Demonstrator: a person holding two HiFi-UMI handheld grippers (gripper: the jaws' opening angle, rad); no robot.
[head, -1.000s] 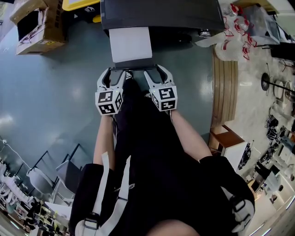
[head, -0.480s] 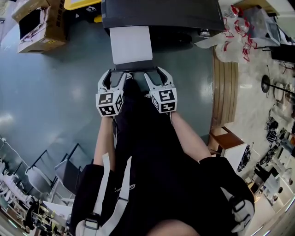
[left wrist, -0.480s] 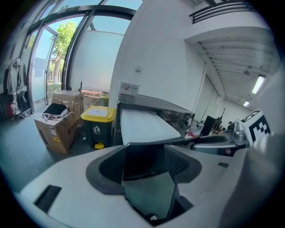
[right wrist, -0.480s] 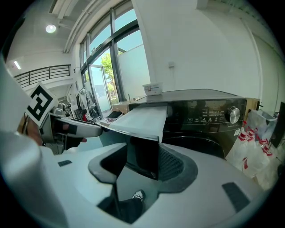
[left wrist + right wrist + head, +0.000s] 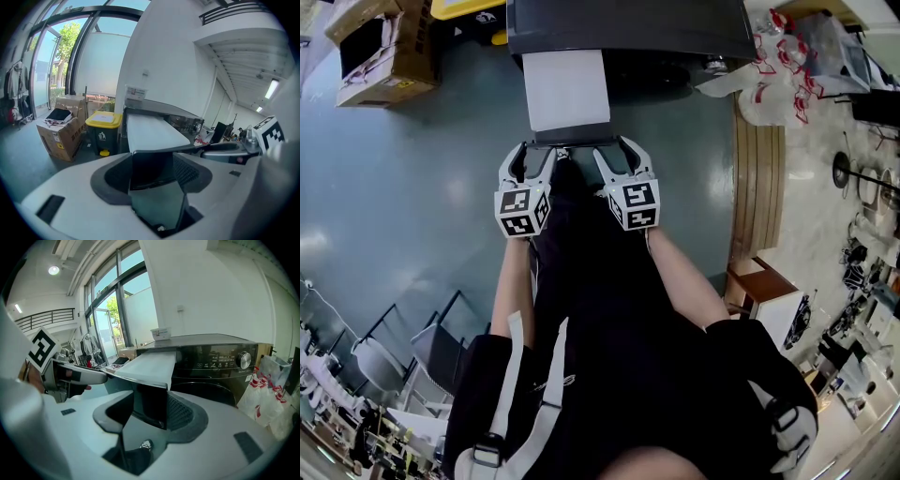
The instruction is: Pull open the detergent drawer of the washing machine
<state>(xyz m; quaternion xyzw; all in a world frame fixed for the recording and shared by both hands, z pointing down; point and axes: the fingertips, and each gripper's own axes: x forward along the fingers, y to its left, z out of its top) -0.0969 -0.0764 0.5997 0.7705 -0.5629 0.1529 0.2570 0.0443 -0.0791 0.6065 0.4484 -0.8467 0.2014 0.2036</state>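
Note:
The dark washing machine (image 5: 628,28) stands at the top of the head view. Its white detergent drawer (image 5: 568,89) sticks far out toward me. My left gripper (image 5: 534,150) is shut on the left end of the drawer's dark front panel (image 5: 150,168). At the panel's right end my right gripper (image 5: 614,148) is shut on the corner (image 5: 151,404). In the left gripper view the white drawer top (image 5: 152,133) runs back to the machine. The right gripper view shows the machine's control panel and dial (image 5: 243,360) behind the drawer (image 5: 152,364).
A cardboard box (image 5: 380,52) and a yellow-lidded bin (image 5: 104,133) stand left of the machine. White plastic bags (image 5: 778,66) and a wooden slatted bench (image 5: 757,178) lie to its right. Folding chairs (image 5: 403,352) sit at the lower left on the grey floor.

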